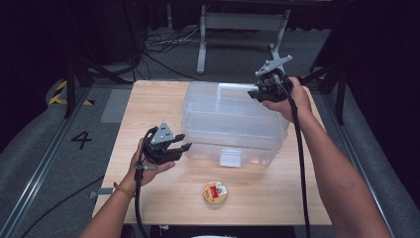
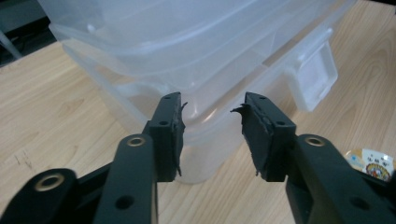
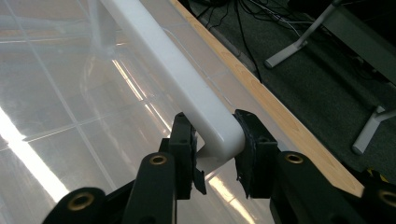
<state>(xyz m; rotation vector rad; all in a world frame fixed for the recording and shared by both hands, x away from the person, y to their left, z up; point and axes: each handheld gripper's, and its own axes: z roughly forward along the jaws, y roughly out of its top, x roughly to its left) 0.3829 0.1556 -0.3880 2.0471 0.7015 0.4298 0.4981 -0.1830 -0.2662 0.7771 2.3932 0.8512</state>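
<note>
My right gripper clamps the white handle of the clear plastic box mid-table; my left gripper gapes empty at its near-left corner.

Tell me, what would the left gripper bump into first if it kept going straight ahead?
Probably the clear plastic box: the left gripper points its open, empty jaws at the box's near lower corner.

You see a clear, colourless plastic storage box with a white handle and a frosted white latch. Your surface is pale wood with fine grain. The small round container shows tan, red and white. Your jaws are black.
</note>
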